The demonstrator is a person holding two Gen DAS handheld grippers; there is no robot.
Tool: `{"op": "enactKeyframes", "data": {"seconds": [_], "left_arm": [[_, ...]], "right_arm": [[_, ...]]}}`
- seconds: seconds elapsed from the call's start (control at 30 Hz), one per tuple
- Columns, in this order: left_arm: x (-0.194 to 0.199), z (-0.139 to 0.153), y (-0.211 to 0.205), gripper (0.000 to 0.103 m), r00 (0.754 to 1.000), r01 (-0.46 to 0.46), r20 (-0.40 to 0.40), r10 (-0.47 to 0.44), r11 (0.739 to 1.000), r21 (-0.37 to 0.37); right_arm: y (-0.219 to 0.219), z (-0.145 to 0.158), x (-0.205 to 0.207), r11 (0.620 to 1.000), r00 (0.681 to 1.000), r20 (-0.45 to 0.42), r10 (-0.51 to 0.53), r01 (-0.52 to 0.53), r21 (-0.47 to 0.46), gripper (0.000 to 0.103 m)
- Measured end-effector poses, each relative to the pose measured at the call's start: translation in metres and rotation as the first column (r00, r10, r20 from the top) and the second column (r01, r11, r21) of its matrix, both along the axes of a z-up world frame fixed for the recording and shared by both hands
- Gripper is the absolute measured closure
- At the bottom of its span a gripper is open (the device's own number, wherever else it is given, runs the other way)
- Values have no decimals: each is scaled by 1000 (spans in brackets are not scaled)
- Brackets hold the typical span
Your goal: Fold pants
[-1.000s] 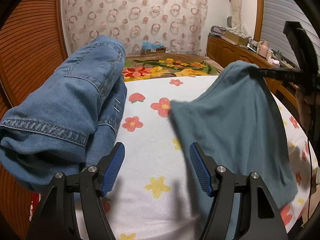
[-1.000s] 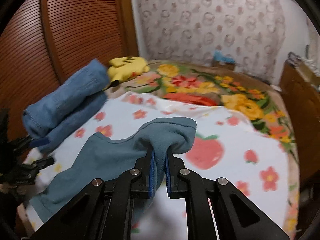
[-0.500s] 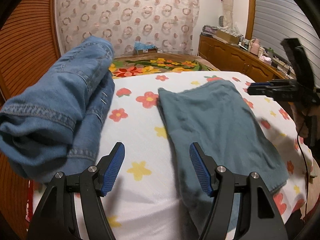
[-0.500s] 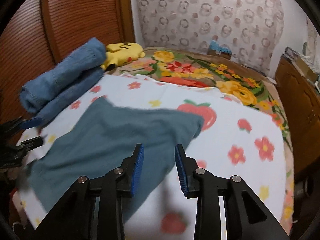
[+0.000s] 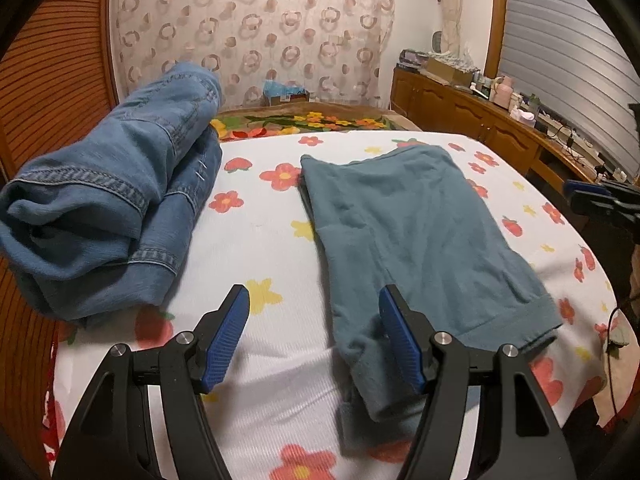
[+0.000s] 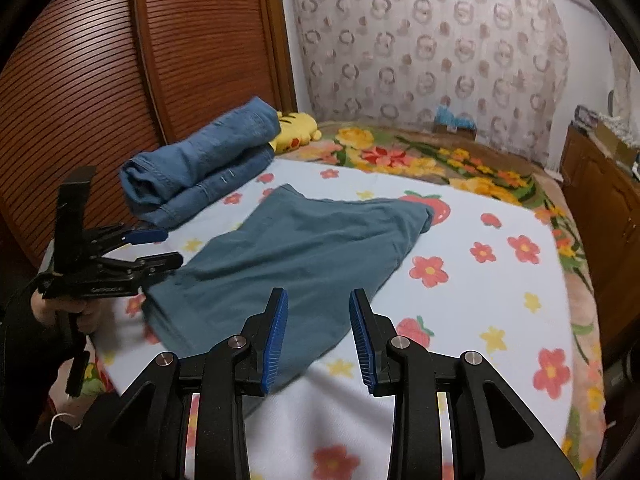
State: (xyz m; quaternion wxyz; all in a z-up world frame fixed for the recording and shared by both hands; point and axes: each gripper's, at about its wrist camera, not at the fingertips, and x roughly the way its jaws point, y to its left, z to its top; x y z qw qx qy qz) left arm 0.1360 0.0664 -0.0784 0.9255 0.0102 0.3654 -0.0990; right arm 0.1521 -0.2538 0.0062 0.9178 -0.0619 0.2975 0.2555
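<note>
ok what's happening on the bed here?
A person is folding pants with two handheld tools. The teal pants lie spread flat on the floral sheet, held by neither. The left tool and right tool are both open, hovering over the near edge. Folded jeans sit to the left side.

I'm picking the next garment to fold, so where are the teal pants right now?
The teal pants lie flat on the floral sheet mid-bed in both views, right of the folded jeans, between the open left claw and right claw.
</note>
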Motion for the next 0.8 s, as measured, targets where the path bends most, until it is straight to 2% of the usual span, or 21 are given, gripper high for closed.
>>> {"op": "enactKeyframes", "data": {"seconds": [0.17,0.37,0.6,0.7,0.8], "left_arm": [[-17,6,-4,35,1000,11,12,-11,1000,-11],[-33,0,-10,37,1000,24,-7,-24,999,-22],[-39,-12,-14,53,999,40,-36,-41,999,-34],[-39,-16,-16,60,998,44,-39,-45,998,-34],[-39,-16,-15,68,999,35,-35,-37,998,-47]], "right_arm": [[1,-7,-34,1000,1000,10,-8,8,-4,70],[11,-33,-45,1000,999,-50,9,-9,0,70],[25,-50,-38,998,994,-96,55,-54,15,70],[31,-57,-36,998,992,-103,66,-67,-2,63],[35,-61,-36,998,994,-96,54,-57,-31,62]]}}
